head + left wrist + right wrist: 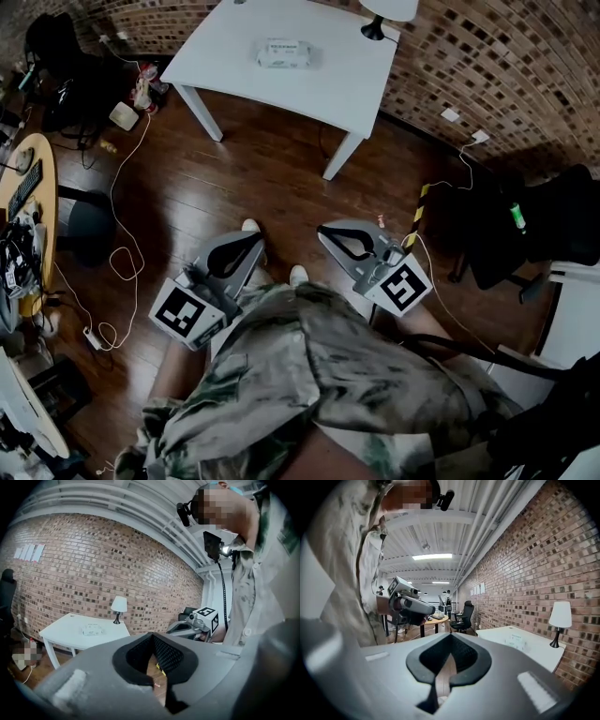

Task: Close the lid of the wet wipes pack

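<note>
Left gripper [255, 240] and right gripper [330, 231] hang near the body, the 2 pairs of jaws together on nothing. The wet wipes pack [283, 52] lies on the white table [225, 70], well apart straight ahead, long axis crosswise; neither gripper is clearly nearer

Bare wooden floor [281, 178] stretches from the two tools to the white tabletop [234, 70], an open lane. The left tool [255, 238] and right tool [325, 231] hang low beside the person's legs, jaws together with nothing between them, well apart from the tabletop. The wet wipes pack [284, 52] lies there with bare surface on every side. A lamp [380, 17] stands at the far right corner, near the brick wall [487, 66]. A white cable [127, 187] trails across the floor at left; a black chair [553, 225] crowds the right.
</note>
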A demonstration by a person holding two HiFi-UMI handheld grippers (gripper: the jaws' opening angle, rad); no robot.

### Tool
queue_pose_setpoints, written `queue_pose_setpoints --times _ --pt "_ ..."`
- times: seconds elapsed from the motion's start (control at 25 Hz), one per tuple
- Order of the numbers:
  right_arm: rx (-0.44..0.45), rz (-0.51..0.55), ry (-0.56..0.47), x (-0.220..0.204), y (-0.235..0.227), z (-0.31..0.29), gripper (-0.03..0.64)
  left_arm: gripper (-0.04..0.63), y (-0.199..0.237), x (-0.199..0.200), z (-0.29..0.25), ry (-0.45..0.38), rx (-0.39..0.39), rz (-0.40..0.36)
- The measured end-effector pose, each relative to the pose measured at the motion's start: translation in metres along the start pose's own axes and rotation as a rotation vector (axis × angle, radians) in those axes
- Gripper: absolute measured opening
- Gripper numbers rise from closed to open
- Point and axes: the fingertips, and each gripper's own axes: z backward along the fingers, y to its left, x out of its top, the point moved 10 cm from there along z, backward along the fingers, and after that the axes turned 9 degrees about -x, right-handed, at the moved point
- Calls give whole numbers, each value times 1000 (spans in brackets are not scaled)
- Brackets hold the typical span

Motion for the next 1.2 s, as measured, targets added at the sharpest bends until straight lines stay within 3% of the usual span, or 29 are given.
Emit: queue_pose_setpoints --times 0.56,0.92,1.2 --pt "-111 24 30 36 -76 -131 3 0 157 56 -8 -26 -121 -55" --pt "-152 39 35 41 -116 -214 3 0 241 64 7 7 -143 -49" --pt "-133 57 90 26 -170 -253 3 0 274 70 -11 -14 -123 -32"
